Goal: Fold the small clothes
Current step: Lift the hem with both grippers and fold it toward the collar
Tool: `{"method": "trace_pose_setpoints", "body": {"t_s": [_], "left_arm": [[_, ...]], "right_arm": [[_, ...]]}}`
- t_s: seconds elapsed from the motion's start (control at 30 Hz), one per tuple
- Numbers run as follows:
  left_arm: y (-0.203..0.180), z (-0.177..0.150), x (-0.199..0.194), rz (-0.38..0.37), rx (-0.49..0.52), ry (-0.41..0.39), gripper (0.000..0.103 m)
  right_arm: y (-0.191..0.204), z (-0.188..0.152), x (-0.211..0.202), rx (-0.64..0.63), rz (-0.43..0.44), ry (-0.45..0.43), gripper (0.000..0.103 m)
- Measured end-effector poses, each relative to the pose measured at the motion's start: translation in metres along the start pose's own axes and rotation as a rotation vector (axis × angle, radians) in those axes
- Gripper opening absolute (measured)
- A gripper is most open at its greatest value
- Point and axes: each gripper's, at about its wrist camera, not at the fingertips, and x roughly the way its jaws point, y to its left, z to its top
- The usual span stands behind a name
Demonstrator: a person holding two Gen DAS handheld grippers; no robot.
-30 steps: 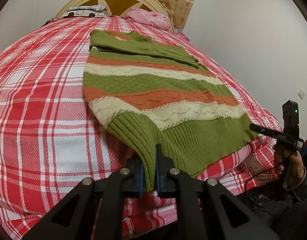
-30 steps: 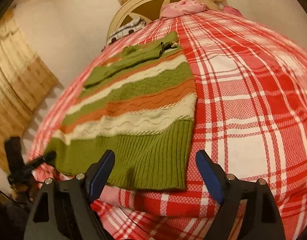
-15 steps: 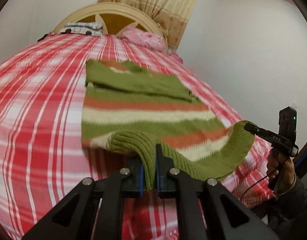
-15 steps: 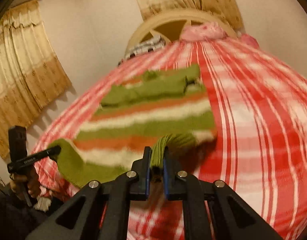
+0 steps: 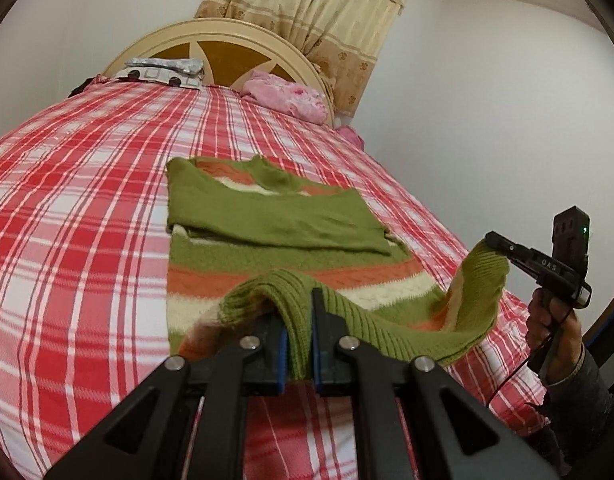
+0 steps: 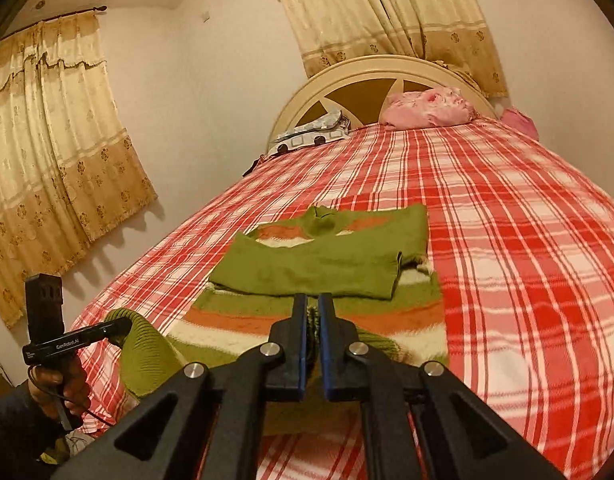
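A green, orange and cream striped knitted sweater (image 5: 283, 236) lies on a bed under a red-and-white plaid woven bedspread (image 5: 79, 216). Its upper part rests flat, with plain green sleeves folded across the chest in a smooth band and the ribbed collar pointing toward the headboard. The stripes show cable and wavy knit textures; the bottom hem is thick green ribbing.

The left gripper (image 5: 298, 344) is clamped on one corner of that ribbed hem, the knit bunched into a narrow ridge between its blue-lined pads (image 5: 283, 350). The right gripper (image 6: 313, 344) is closed on the other hem corner, with only a sliver of green ribbing showing between its nearly touching blue pads (image 6: 303, 350). In the left wrist view the right gripper (image 5: 503, 246) appears as a thin black bar pinching a raised peak of hem, held by a hand (image 5: 555, 328) in a dark sleeve. The hem is lifted off the bedspread at both corners and sags in a soft curve between them, the lower stripes partly rolled up.

At the head stand a cream curved wooden headboard with brown wedge panels (image 5: 211, 46), a crumpled pink fabric bundle (image 5: 285, 94) and a grey patterned pillow (image 5: 163, 70). Beige floral curtains with scalloped trim (image 6: 387, 12) hang behind.
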Motion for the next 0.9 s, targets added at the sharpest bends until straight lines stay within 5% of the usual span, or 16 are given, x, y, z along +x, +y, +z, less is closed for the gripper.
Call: {"method": "trace_pose_setpoints", "body": {"t_s": [0.53, 0.9], "left_arm": [[0.047, 0.12, 0.056, 0.041, -0.011, -0.087, 0.009], [0.09, 0.156, 0.152, 0.089, -0.041, 0.01, 0.009]], "right_arm": [[-0.023, 0.125, 0.08, -0.014, -0.029, -0.061, 0.004], [-0.063, 0.152, 0.194, -0.003, -0.087, 0.039, 0.004]]}}
